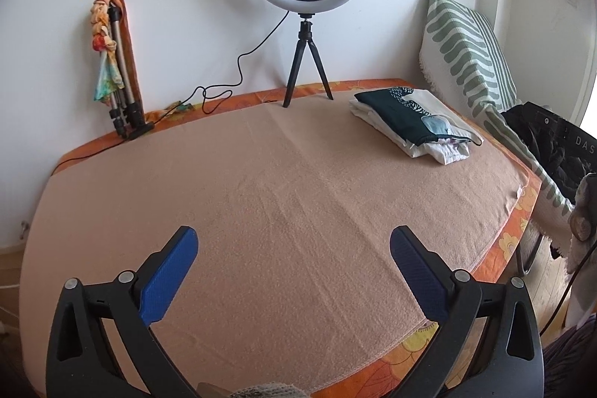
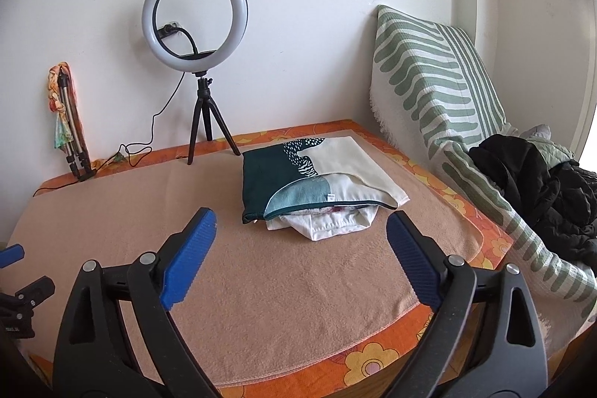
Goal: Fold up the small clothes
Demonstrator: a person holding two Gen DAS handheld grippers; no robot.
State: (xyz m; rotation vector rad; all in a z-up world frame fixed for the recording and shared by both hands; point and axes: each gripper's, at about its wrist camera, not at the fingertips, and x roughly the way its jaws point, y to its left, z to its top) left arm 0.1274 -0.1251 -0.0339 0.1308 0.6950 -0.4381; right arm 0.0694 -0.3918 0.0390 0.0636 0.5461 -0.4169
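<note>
A stack of folded clothes (image 2: 321, 181) lies at the back right of the table: a dark green and cream patterned piece on top, white garments (image 2: 324, 226) under it. The left wrist view shows the same stack (image 1: 410, 122) far off to the right. My right gripper (image 2: 300, 230) is open just in front of the stack, nothing between its blue pads. My left gripper (image 1: 294, 245) is open over the bare peach blanket (image 1: 261, 193), holding nothing. A blue fingertip of the left gripper (image 2: 11, 254) shows at the left edge of the right wrist view.
A ring light on a black tripod (image 2: 196, 62) stands at the back by the wall, its cable trailing left. A folded tripod with a scarf (image 1: 115, 62) leans on the wall. A green striped cushion (image 2: 429, 81) and a black jacket (image 2: 541, 185) lie to the right.
</note>
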